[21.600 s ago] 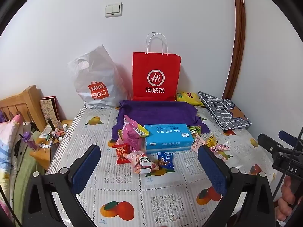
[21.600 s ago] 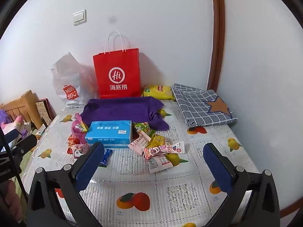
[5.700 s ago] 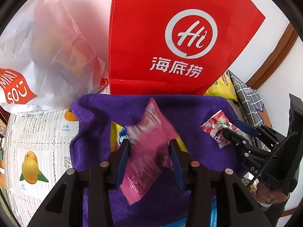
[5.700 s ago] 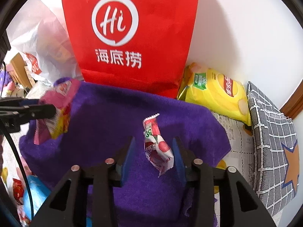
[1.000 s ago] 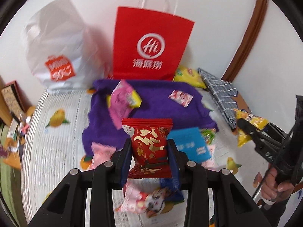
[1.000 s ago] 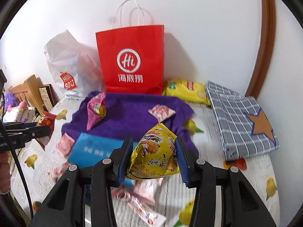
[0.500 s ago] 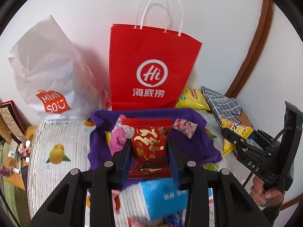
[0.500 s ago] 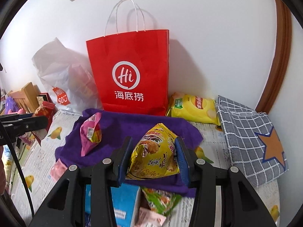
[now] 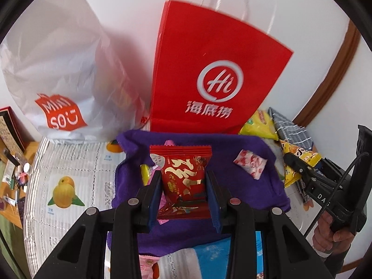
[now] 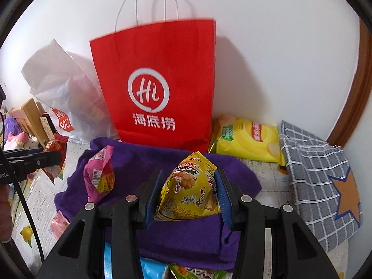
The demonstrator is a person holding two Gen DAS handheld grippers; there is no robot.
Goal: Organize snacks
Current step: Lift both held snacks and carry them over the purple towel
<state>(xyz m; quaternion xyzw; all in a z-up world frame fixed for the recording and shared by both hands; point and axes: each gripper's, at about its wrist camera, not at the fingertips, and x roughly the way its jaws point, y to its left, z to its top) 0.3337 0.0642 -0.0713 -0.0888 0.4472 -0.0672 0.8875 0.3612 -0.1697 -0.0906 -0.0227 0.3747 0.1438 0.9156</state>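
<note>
Left wrist view: the left gripper (image 9: 183, 184) is being kept clamped on a red snack packet (image 9: 183, 176), which is being held upright above the purple towel (image 9: 267, 193). On the right wrist view, the right gripper (image 10: 187, 191) is likewise being closed on a yellow snack packet (image 10: 189, 193), carried over the same towel. Both packets are being judged light, soft and crinkly, with slippery film; a grip across the puffed middle, as is being used now, is being judged safer than one at a sealed edge, though too hard a squeeze could crush the contents. Two packets are being seen lying on the towel: a pink packet (image 10: 100, 174) at its left and a small red-and-white packet (image 9: 250, 164) at its right. One large yellow chip bag (image 10: 246, 139) is being seen leaning by the wall, beside one red paper bag (image 10: 160, 81) and one white plastic bag (image 9: 58, 69). One blue box (image 9: 218, 259) is being partly seen in front of the towel, with a few loose packets that cannot be counted.
</note>
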